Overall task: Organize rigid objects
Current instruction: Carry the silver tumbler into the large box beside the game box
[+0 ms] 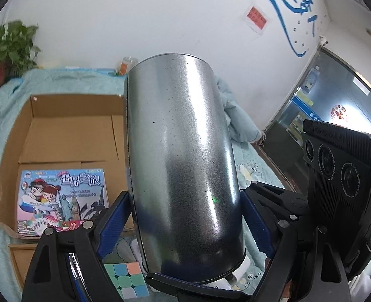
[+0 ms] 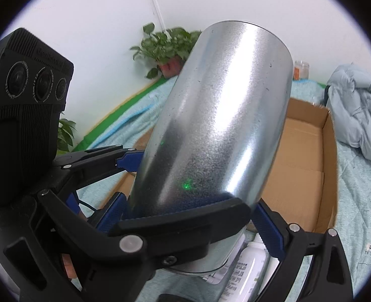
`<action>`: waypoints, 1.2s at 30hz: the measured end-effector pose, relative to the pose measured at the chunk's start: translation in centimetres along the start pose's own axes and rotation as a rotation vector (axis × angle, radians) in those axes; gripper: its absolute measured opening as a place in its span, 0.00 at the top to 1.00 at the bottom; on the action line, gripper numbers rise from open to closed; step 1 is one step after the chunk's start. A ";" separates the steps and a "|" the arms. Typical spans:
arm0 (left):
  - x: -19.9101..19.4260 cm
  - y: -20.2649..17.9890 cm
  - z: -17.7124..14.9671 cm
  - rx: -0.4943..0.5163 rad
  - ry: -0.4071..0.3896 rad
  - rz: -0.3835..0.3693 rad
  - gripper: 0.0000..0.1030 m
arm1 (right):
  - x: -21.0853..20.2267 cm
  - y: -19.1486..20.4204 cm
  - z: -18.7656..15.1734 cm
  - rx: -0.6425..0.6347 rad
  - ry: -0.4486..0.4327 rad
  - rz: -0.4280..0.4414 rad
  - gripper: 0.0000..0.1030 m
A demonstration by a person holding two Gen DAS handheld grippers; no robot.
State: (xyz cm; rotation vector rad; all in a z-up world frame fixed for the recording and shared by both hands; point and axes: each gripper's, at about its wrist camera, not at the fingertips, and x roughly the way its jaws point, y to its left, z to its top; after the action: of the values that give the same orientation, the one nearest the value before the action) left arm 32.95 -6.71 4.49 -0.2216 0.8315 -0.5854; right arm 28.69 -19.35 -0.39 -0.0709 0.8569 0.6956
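Note:
A large silver metal can (image 1: 182, 156) fills the middle of both views (image 2: 215, 130). My left gripper (image 1: 185, 216) is shut on the can, its blue pads pressed to both sides of the lower body. My right gripper (image 2: 190, 214) is also shut on the can, from a crossing angle. The can is held in the air above the near edge of an open cardboard box (image 1: 67, 136), which also shows in the right wrist view (image 2: 303, 161). A colourful game box (image 1: 62, 198) lies inside the cardboard box.
A pastel puzzle cube (image 1: 126, 279) and white bottles (image 2: 245, 266) lie on the light blue bed cover (image 2: 356, 201) under the can. A bunched blue quilt (image 2: 359, 110) lies to the right. A potted plant (image 2: 165, 47) and a small jar (image 2: 300, 69) stand by the wall.

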 end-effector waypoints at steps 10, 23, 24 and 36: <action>8.4 5.7 0.5 -0.105 0.124 -0.002 0.18 | 5.6 -4.3 -0.5 0.060 0.125 0.038 0.06; 12.2 8.6 3.8 -0.196 0.188 -0.031 0.16 | 5.5 -6.0 0.4 0.179 0.156 0.109 0.06; 12.3 8.5 3.9 -0.206 0.195 -0.037 0.16 | 5.5 -6.2 0.4 0.191 0.163 0.117 0.06; 13.3 10.2 4.6 -0.312 0.257 -0.101 0.16 | 5.2 -6.5 0.6 0.232 0.209 0.103 0.06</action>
State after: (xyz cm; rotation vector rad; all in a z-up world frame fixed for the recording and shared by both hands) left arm 47.51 -6.02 -4.96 -0.4822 1.1662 -0.5848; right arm 35.28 -21.46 -5.06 0.1110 1.1431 0.6887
